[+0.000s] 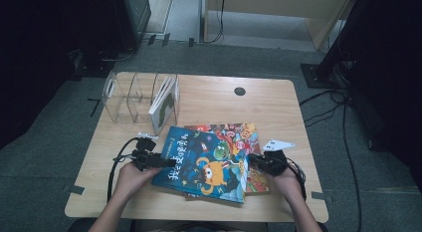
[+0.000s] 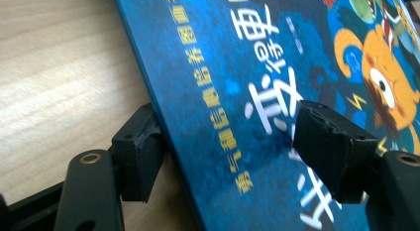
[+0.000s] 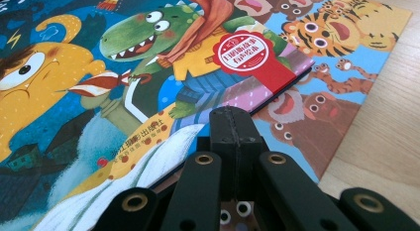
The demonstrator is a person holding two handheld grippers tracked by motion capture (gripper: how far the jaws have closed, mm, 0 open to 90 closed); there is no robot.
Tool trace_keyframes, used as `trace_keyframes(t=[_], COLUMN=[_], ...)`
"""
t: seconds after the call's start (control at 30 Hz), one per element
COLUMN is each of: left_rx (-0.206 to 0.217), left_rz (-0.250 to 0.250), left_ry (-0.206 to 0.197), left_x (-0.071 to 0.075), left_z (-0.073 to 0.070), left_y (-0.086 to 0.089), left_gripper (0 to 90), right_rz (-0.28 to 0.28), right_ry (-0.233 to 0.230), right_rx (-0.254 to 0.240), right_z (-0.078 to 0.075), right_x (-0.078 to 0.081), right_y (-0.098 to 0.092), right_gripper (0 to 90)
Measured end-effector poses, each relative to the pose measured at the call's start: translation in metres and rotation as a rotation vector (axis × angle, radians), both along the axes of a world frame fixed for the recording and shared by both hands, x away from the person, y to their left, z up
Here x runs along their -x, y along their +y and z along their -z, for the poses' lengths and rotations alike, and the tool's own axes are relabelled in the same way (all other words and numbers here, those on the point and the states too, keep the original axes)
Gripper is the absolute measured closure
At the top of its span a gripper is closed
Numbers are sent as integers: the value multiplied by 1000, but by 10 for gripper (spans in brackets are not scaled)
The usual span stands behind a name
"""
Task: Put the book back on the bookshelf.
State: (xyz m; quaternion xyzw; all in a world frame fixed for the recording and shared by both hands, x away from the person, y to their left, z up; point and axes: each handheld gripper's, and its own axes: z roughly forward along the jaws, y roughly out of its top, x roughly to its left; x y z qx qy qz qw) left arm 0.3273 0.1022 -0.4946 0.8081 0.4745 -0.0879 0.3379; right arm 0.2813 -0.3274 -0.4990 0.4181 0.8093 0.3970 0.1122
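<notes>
Left gripper [image 2: 233,151] fingers straddle the blue book's [image 1: 201,165] edge (unclamped); right gripper [image 3: 233,129] fingers together.

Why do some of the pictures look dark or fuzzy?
High view: dim, with dark room corners around the table. Left gripper view: bright, but the blue book is blurry up close. Right gripper view: sharper, with the animal book clear.

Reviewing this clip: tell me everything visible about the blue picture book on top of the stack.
The blue picture book is a thin, glossy volume with a dark blue cover, white and yellow Chinese title lettering, an orange one-eyed monster, a green dinosaur and a red seal. It lies face up, askew, on another picture book on the wooden table. Its left edge sits between the open left gripper; the shut right gripper rests at its right edge.
</notes>
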Motion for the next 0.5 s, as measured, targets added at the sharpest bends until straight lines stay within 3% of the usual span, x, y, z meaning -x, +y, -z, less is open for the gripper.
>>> trace_keyframes(t=[0.17, 0.33, 0.4, 0.5], left_rx=[14, 62, 60, 61], left_rz=[-22, -56, -53, -54], left_ry=[13, 81, 98, 75], left_x=[-4, -12, -12, -10], left_z=[1, 1, 0, -11], left_y=[3, 7, 8, 10], left_gripper=[305, 349, 355, 366], right_rz=[2, 19, 20, 15], right_ry=[3, 14, 9, 6], right_rx=[5, 2, 4, -1], right_z=[-1, -1, -1, 0], right_x=[-1, -2, -1, -2], right_y=[5, 10, 10, 12], right_gripper=[900, 900, 900, 900])
